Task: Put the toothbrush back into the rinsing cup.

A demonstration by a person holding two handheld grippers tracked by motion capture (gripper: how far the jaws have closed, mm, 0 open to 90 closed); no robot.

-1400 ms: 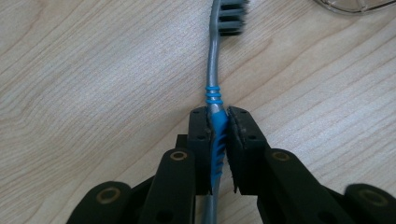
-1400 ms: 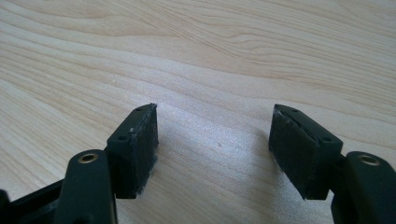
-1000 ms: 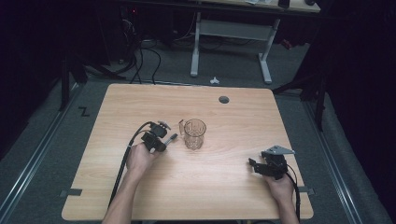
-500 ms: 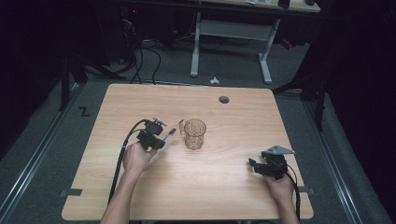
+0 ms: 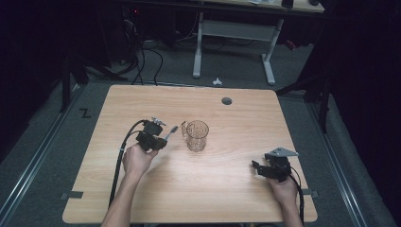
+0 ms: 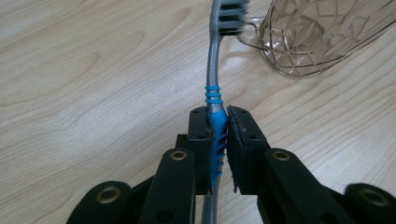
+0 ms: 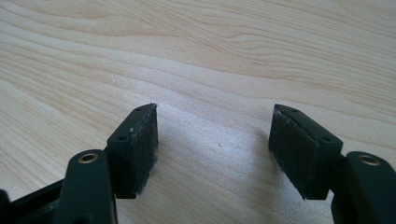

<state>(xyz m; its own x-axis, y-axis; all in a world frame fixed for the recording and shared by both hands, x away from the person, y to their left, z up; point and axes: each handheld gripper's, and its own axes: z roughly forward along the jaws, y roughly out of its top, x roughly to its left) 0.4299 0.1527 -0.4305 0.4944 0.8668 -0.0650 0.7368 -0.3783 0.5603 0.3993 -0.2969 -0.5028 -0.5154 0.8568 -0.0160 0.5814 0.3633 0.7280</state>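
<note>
So we've got the wooden table [image 5: 142, 198] with a clear faceted glass mug [image 5: 197, 135] standing upright near the middle. Left gripper [image 5: 166, 137] is clenched on a toothbrush [image 6: 215, 100], pads squeezing the blue grip section, bristle head poking out just beside the mug's handle side. Right gripper [image 7: 212, 149] sits off by the near right edge, jaws spread with nothing in them. Our take: lift the brush clear above the rim first, tip it closer to vertical, then lower it in so the mug doesn't tip.
</note>
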